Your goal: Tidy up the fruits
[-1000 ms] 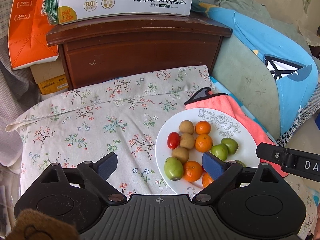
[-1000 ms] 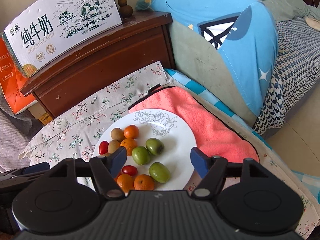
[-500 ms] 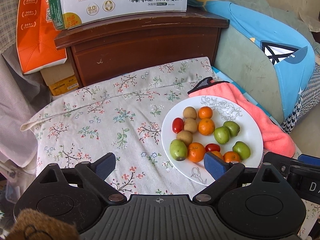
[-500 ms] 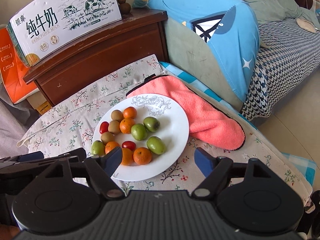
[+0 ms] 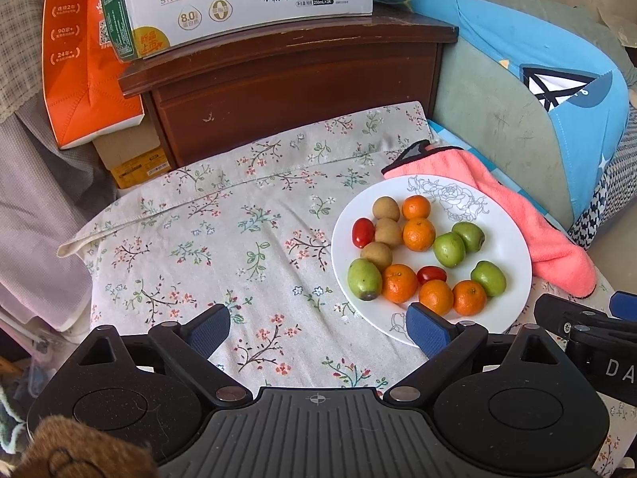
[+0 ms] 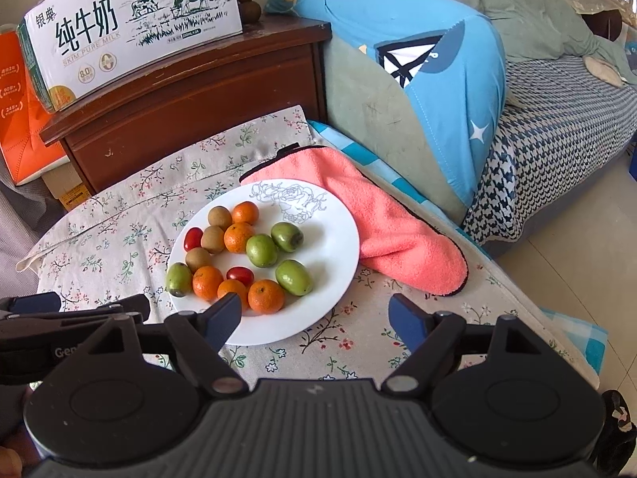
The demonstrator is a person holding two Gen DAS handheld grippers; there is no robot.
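Note:
A white plate [image 5: 505,215] [image 6: 334,239] on the floral cloth holds several small oranges [image 5: 418,234] [image 6: 266,296], several green fruits [image 5: 449,249] [image 6: 261,251], three brown fruits [image 5: 385,208] [image 6: 219,217] and two red cherry tomatoes [image 5: 362,232] [image 6: 240,275]. My left gripper [image 5: 318,328] is open and empty, just near of the plate's left edge. My right gripper [image 6: 316,316] is open and empty over the plate's near rim. Each gripper shows at the edge of the other's view.
A pink towel [image 5: 517,215] [image 6: 382,219] lies right of the plate. Behind stands a dark wooden cabinet [image 5: 286,79] with a milk carton box [image 6: 131,28]. An orange box [image 5: 79,67] is at left, a blue cushion [image 6: 418,91] at right.
Both grippers have pulled back and up from the plate, so the whole plate and more of the cloth show. The fruits have not moved.

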